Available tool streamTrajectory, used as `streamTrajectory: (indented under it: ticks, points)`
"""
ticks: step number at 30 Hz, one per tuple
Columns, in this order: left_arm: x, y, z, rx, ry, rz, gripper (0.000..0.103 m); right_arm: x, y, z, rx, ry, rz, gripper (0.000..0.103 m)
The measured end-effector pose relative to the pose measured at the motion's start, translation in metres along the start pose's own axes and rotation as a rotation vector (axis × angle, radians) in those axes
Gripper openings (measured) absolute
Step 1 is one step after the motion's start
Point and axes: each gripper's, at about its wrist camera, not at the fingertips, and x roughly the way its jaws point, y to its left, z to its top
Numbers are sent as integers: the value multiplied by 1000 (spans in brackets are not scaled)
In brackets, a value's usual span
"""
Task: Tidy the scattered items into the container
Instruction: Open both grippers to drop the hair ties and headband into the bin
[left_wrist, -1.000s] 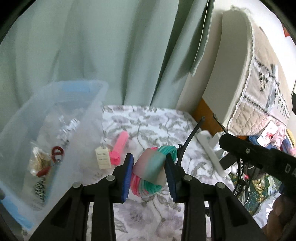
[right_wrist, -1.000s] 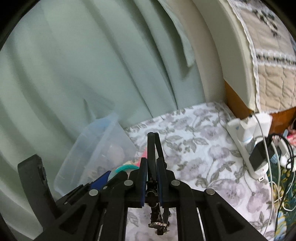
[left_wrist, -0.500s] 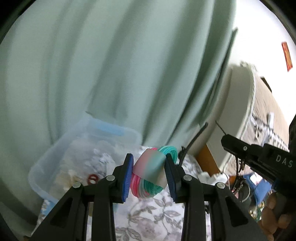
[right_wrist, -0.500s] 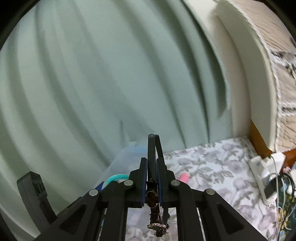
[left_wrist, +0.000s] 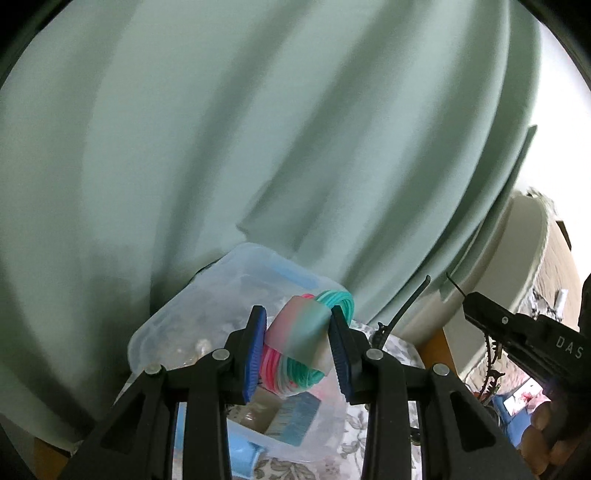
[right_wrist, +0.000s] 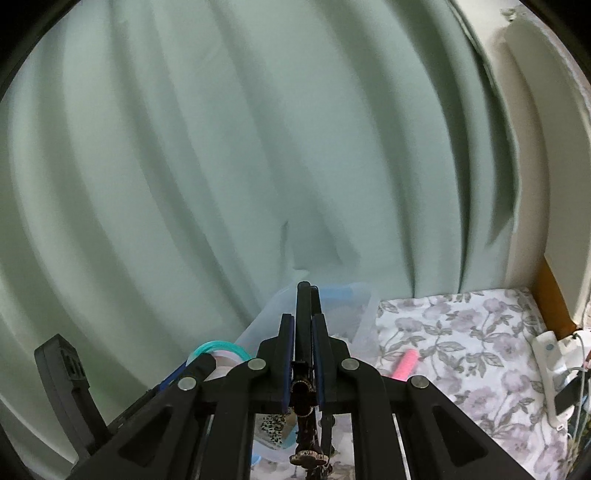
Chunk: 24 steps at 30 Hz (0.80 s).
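My left gripper (left_wrist: 297, 339) is shut on a pink-and-teal coil of cord (left_wrist: 306, 350) with a paper band, held above the clear plastic container (left_wrist: 177, 325). The container holds several small items, among them a blue-edged pad (left_wrist: 295, 417). My right gripper (right_wrist: 303, 328) is shut on a black hair clip (right_wrist: 303, 306) that sticks up between its pads, just right of the container (right_wrist: 364, 317). The right gripper also shows at the right of the left wrist view (left_wrist: 476, 306). A pink stick-shaped item (right_wrist: 405, 363) lies on the floral cloth.
A pale green curtain (left_wrist: 258, 147) hangs close behind the container. The floral cloth (right_wrist: 461, 332) covers the surface to the right. A white power strip with plugs (right_wrist: 557, 369) lies at the right edge. A cream padded headboard (right_wrist: 535, 147) stands at the far right.
Both grippers have risen and swung left toward the container. The coil now hangs over the container instead of over the cloth. Both grips stay shut.
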Motion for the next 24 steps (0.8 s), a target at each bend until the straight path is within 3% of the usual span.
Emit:
streamTrajectory:
  ticks: [12, 24]
  points:
    - [17, 33, -5, -62, 29, 12, 35, 47, 18, -6, -46, 71, 8, 11]
    - [29, 38, -9, -75, 63, 23, 37, 67, 29, -5, -81, 92, 16, 11]
